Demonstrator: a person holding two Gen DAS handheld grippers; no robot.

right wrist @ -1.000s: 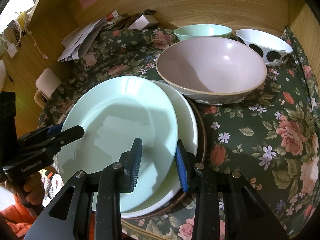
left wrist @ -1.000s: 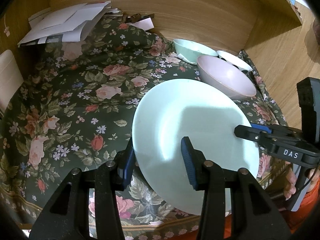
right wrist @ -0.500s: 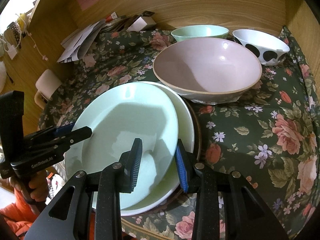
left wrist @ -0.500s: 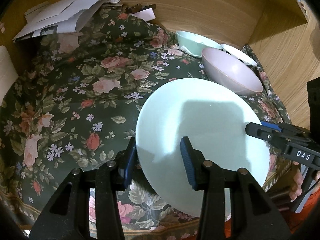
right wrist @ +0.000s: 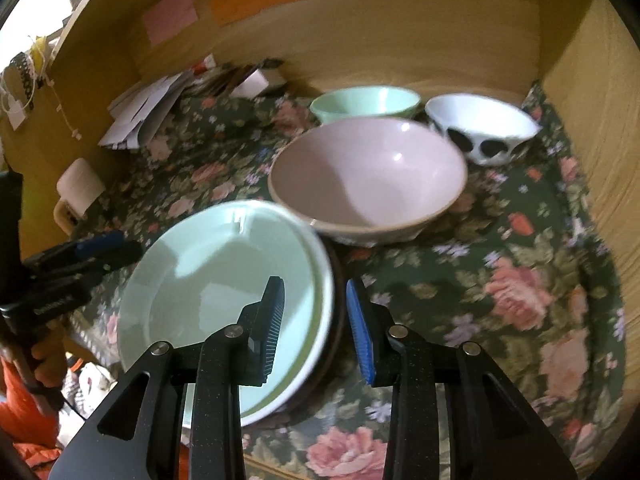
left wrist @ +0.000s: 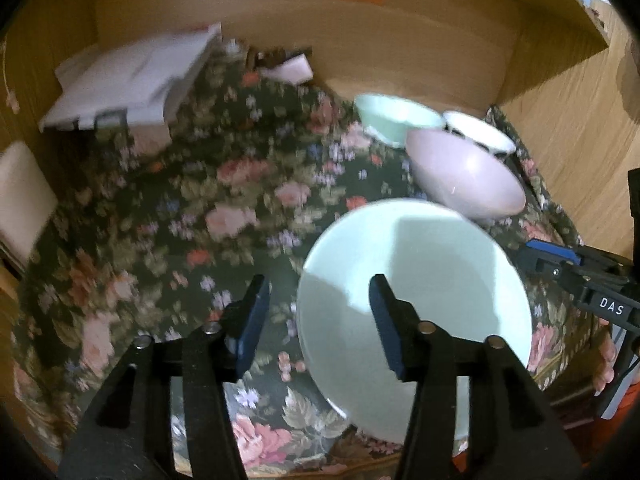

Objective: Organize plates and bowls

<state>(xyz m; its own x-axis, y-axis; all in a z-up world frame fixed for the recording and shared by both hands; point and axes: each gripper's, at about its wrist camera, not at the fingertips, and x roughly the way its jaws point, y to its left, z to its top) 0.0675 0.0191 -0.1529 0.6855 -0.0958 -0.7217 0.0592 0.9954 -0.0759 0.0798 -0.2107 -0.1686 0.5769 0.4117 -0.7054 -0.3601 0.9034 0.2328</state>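
Worktop [right wrist: 520, 240] under a floral cloth fills both views, boxed in by wood walls. Biggest dish I see: the pink bowl [right wrist: 368, 180] at 12 o'clock from my right gripper [right wrist: 316, 320], sitting just behind the plate stack. The mint plate [right wrist: 216, 276] is on top of that stack, a white plate [right wrist: 320, 308] under it showing at the right rim, and a dark rim below that, too thin to identify. Smaller still, at the back: mint bowl [right wrist: 364, 100] and spotted bowl [right wrist: 480, 128], side by side, near the pink bowl.

Right fingers are apart, nothing between them; the left finger [right wrist: 272, 320] overlaps the mint plate's right side and the other one hangs past the stack's edge, so the stack rim lies in the gap. Touching or not, I cannot tell.

Left gripper [left wrist: 320, 320] also has its fingers apart, empty; the mint plate [left wrist: 412, 300] lies at 1 o'clock from it, with its near-left rim falling inside the gap.

My read: plates look stacked, bowls are next. The pink bowl is dead ahead of the right gripper and farther off at 1 o'clock from the left, so the right one is nearer. Round rim, no long axis to fuss over.
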